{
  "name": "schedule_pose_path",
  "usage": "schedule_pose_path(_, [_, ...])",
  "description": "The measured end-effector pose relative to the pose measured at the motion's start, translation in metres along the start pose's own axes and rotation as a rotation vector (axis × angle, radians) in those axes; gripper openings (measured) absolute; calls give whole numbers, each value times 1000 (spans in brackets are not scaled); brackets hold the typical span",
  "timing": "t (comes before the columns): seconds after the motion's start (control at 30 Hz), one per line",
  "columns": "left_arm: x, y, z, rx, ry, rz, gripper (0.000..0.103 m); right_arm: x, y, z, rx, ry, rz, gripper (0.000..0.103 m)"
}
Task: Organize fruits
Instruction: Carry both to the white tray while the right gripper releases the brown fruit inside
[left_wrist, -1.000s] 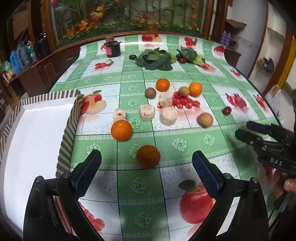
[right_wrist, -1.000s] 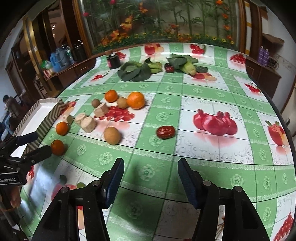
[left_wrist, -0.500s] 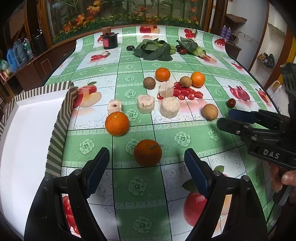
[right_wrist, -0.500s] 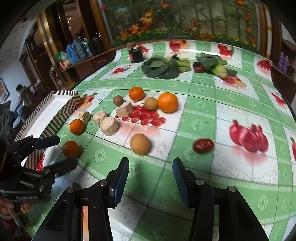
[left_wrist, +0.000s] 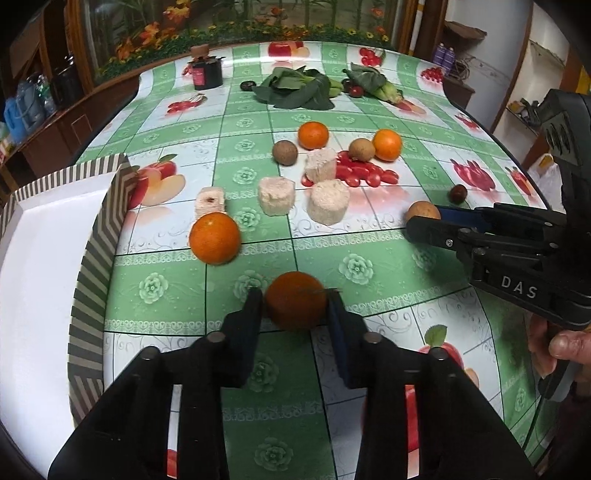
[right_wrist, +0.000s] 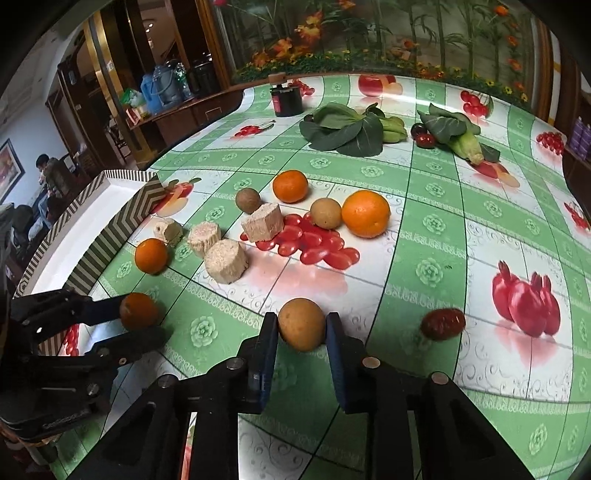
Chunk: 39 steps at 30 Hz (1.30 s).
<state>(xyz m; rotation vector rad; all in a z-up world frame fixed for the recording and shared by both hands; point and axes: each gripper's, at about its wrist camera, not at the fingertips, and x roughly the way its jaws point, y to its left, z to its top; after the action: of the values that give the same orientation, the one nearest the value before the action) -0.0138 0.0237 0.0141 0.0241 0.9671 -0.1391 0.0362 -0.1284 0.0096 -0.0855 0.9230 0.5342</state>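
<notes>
My left gripper (left_wrist: 295, 299) is shut on an orange (left_wrist: 296, 305) that rests on the tablecloth; it also shows in the right wrist view (right_wrist: 138, 310). My right gripper (right_wrist: 301, 325) is shut on a round tan fruit (right_wrist: 301, 324), seen in the left wrist view (left_wrist: 423, 211) between its fingers. Another orange (left_wrist: 214, 239) lies just beyond the left gripper. Two more oranges (left_wrist: 313, 135) (left_wrist: 386, 144), two brown round fruits (left_wrist: 284, 152) (left_wrist: 361, 148), cherry tomatoes (left_wrist: 360, 173) and a dark red date (right_wrist: 442, 324) lie further out. A white box (left_wrist: 40, 266) with a striped rim stands at the left.
Several pale cut cylinders (left_wrist: 328, 202) sit in the middle of the table. Leafy greens (left_wrist: 295, 88), corn (left_wrist: 388, 92) and a dark jar (left_wrist: 205, 73) are at the far end. The table edge curves away at the right.
Both grippers moved forward and closed: the left around the near orange, the right around the tan fruit. Both were open and empty before.
</notes>
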Motion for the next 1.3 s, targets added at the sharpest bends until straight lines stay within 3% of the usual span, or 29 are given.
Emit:
schedule_pose_path(0.37, [-27,6,0,-25,-46,0,31,-24,11,-14,30,-47,35,26])
schedule_pose_path(0.7, [-58,25,-4,-38,-64,65,31,-31,49,-6,-14,-69,83,26])
schedule_pose_path(1.3, [-85,130,-3,-137,-56,223,31,-2,135,31,-155,-43,178,25])
